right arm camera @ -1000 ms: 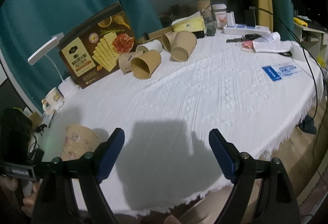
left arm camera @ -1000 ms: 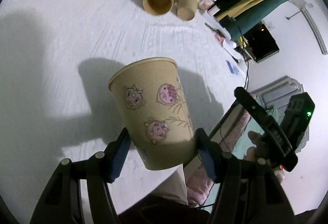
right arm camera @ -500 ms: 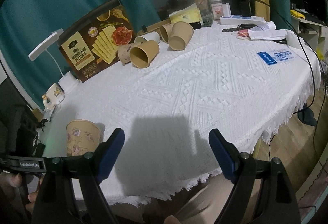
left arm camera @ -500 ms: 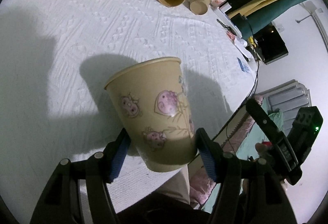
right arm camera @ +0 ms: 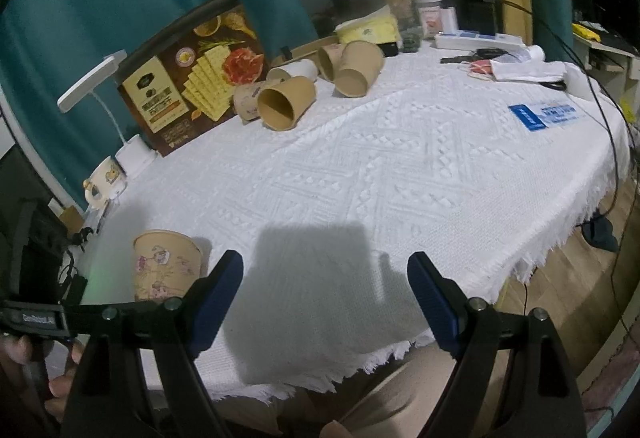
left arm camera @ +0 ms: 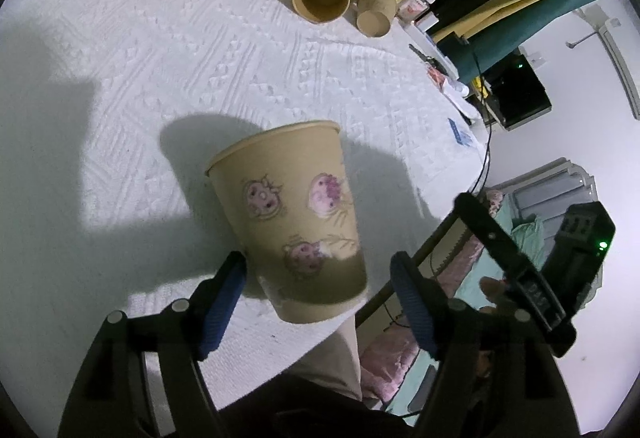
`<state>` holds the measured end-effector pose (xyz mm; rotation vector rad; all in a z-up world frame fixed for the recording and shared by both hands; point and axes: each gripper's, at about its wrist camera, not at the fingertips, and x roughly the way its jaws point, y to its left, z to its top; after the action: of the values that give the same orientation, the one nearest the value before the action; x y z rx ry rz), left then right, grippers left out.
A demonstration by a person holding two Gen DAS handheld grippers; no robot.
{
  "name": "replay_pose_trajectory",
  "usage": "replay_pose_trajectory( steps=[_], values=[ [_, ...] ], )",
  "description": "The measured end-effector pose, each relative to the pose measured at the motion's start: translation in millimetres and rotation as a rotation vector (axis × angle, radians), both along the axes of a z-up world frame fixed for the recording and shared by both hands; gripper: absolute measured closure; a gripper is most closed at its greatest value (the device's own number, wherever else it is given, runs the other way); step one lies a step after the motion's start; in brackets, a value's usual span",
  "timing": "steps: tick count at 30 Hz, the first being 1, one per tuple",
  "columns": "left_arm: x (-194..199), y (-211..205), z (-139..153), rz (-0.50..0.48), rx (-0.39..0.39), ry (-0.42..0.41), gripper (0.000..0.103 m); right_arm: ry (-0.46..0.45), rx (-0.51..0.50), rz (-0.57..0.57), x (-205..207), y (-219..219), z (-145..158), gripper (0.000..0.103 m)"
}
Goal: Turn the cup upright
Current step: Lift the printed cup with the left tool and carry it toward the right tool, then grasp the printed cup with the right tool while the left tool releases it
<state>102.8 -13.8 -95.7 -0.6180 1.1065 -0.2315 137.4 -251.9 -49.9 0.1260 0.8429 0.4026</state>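
Observation:
A tan paper cup point(left arm camera: 296, 213) printed with pink cartoon figures stands upright, mouth up, on the white tablecloth point(left arm camera: 168, 69) near its front edge. My left gripper point(left arm camera: 318, 264) straddles the cup's base. Its jaws have just been opening, and a gap shows between the right blue pad point(left arm camera: 412, 302) and the cup wall. The right wrist view shows the same cup point(right arm camera: 164, 266) at the lower left. My right gripper point(right arm camera: 324, 266) hovers open over the cloth's front edge, to the right of the cup, with nothing between its fingers.
Several tan paper cups point(right arm camera: 284, 105) lie on their sides at the back of the table, before a brown cracker box point(right arm camera: 192, 77). A white lamp point(right arm camera: 92, 85) and a mug point(right arm camera: 102, 183) stand at the left. Papers and cables point(right arm camera: 520, 69) lie at the back right.
The left jaws have parted from the cup they were shut on. The cup now stands free on the cloth. The right gripper has stayed open.

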Motion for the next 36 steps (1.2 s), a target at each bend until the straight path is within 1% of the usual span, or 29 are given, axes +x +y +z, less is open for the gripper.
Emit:
replay_pose_trajectory(
  steps=[4,7,8,11,12,13,14,15,16,18,21,24,26,31,35,36],
  values=[
    [-10,9,13,0.022,-0.003,-0.046,0.028,-0.016,-0.036,0.061,4,14,4,0.021],
    [-24,24,24,0.074,-0.009,-0.1,0.028,-0.034,-0.074,0.112,7,25,11,0.021],
    [-29,30,27,0.094,-0.004,-0.118,0.028,-0.044,-0.093,0.135,8,30,16,0.021],
    [-45,47,34,0.151,0.05,-0.169,0.028,-0.043,-0.109,0.202,12,45,24,0.021],
    [-51,54,35,0.177,0.093,-0.187,0.028,-0.023,-0.087,0.239,15,50,26,0.021],
    [-54,59,36,0.189,0.117,-0.196,0.028,0.022,-0.032,0.294,19,57,28,0.021],
    [-58,65,37,0.208,0.165,-0.205,0.028,0.057,0.001,0.328,23,63,28,0.021],
    [-61,71,37,0.218,0.196,-0.209,0.028,0.106,0.02,0.365,28,72,27,0.02],
    [-65,76,37,0.222,0.218,-0.218,0.028,0.136,0.002,0.385,32,83,26,0.021],
    [-70,83,39,0.23,0.255,-0.241,0.028,0.153,-0.059,0.42,35,105,24,0.021],
    [-79,95,40,0.253,0.306,-0.277,0.028,0.188,-0.121,0.498,39,135,21,0.021],
    [-85,110,36,0.275,0.305,-0.29,0.028,0.236,-0.165,0.534,41,159,12,0.021],
    [-89,120,30,0.286,0.289,-0.287,0.028,0.297,-0.187,0.536,48,172,1,0.021],
    [-95,138,21,0.317,0.258,-0.284,0.028,0.381,-0.237,0.548,57,191,-18,0.02],
    [-101,153,14,0.335,0.238,-0.279,0.028,0.444,-0.248,0.542,64,200,-30,0.02],
    [-103,154,13,0.337,0.237,-0.279,0.028,0.448,-0.252,0.545,65,202,-32,0.021]
  ],
)
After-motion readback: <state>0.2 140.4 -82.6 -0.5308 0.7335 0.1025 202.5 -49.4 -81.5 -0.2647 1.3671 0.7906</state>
